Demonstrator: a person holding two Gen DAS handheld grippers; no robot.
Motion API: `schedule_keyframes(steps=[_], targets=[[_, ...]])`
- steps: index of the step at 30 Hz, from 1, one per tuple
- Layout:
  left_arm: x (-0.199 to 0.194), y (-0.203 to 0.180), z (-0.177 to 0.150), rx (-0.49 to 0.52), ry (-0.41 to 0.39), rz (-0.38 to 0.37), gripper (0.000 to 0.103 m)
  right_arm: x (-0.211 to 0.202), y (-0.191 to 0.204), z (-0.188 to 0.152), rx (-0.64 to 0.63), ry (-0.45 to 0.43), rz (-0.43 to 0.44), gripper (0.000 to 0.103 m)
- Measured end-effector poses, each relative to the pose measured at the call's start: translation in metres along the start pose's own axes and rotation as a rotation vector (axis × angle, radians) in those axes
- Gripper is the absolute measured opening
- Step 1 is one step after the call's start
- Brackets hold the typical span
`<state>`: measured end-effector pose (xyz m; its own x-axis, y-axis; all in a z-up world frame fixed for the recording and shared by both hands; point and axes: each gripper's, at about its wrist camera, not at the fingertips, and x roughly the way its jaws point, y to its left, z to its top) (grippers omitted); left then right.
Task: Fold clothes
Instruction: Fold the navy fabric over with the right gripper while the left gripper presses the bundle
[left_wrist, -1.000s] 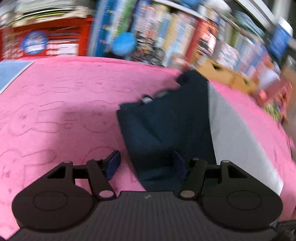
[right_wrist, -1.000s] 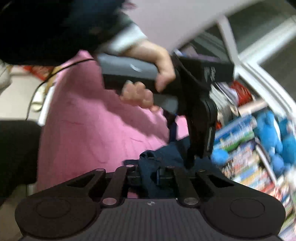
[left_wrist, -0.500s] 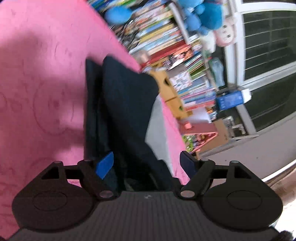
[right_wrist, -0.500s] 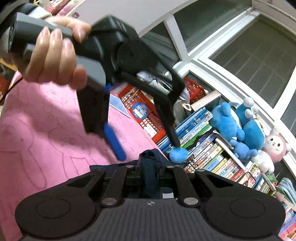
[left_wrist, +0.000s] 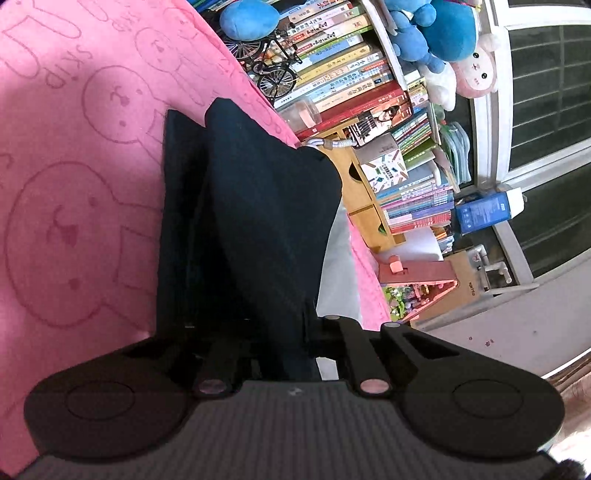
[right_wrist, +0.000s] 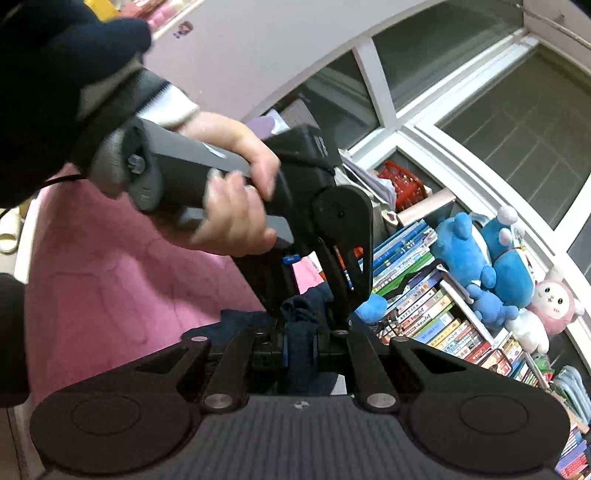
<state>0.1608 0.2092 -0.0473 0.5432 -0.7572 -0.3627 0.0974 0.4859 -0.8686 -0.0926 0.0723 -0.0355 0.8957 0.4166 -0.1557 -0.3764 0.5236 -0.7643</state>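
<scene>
Black tongs (right_wrist: 300, 349), grey handle, seemingly navy sleeve (right_wrist: 44, 74).

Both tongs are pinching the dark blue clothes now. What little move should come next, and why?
Probably lift both tongs together and carry the pinched edge across. The left tongs and right tongs are each shut on the dark navy fabric garment, which hangs in a loose fold above the pink bunny-print blanket. Moving together should keep that edge straight.

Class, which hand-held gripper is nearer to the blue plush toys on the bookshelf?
Cannot tell: both the left hand-held gripper and right hand-held gripper clamp the navy garment together, about equally far from the blue plush toys.
</scene>
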Motion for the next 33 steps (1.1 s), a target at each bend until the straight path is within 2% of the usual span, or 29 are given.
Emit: schedule_keyframes(steps=[2,5,6,8,11,15,18,20,23,24,25,27,28,30,33], targets=[[0.000,0.003,0.002,-0.016,0.001,-0.011,0.010,-0.004,0.004,-0.001,-0.035,-0.009,-0.023,0.015],[-0.001,0.004,0.005,-0.041,0.003,-0.037,0.010,0.014,0.002,0.002,-0.044,0.035,-0.053,0.032],[-0.001,0.004,0.006,-0.047,0.000,-0.043,0.010,0.024,0.000,0.004,-0.036,0.047,-0.046,0.030],[-0.002,0.002,0.008,-0.037,-0.026,-0.007,0.010,0.041,-0.002,0.008,-0.009,0.070,-0.023,0.011],[-0.004,0.006,0.013,-0.047,-0.061,0.031,0.009,0.023,0.006,0.012,-0.022,0.045,0.035,0.010],[0.003,0.018,0.020,-0.076,-0.061,0.051,0.006,-0.008,0.018,0.010,-0.082,-0.005,0.087,0.010],[0.012,0.014,0.031,-0.067,-0.052,0.060,0.006,-0.006,0.018,0.004,-0.147,-0.011,0.046,0.010],[0.012,0.003,0.045,-0.042,-0.066,0.055,0.003,0.009,0.019,0.004,-0.181,0.006,-0.014,0.010],[-0.004,-0.027,0.064,0.026,-0.124,0.001,0.009,0.041,0.011,0.005,-0.174,0.060,-0.075,0.010],[-0.010,-0.034,0.066,0.061,-0.127,0.009,0.012,0.048,0.008,0.005,-0.159,0.078,-0.082,0.010],[-0.015,-0.040,0.064,0.105,-0.124,0.036,0.019,0.053,0.007,0.005,-0.147,0.089,-0.084,0.010],[-0.024,-0.043,0.052,0.171,-0.106,0.104,0.026,0.058,0.009,0.005,-0.138,0.100,-0.079,0.011],[-0.028,-0.045,0.045,0.209,-0.101,0.144,0.026,0.058,0.011,0.006,-0.136,0.101,-0.069,0.011],[-0.034,-0.051,0.026,0.322,-0.124,0.269,0.026,0.057,0.015,0.006,-0.133,0.102,-0.041,0.012],[-0.015,-0.056,0.012,0.485,-0.112,0.416,0.026,0.052,0.019,0.007,-0.120,0.102,0.013,0.012]])
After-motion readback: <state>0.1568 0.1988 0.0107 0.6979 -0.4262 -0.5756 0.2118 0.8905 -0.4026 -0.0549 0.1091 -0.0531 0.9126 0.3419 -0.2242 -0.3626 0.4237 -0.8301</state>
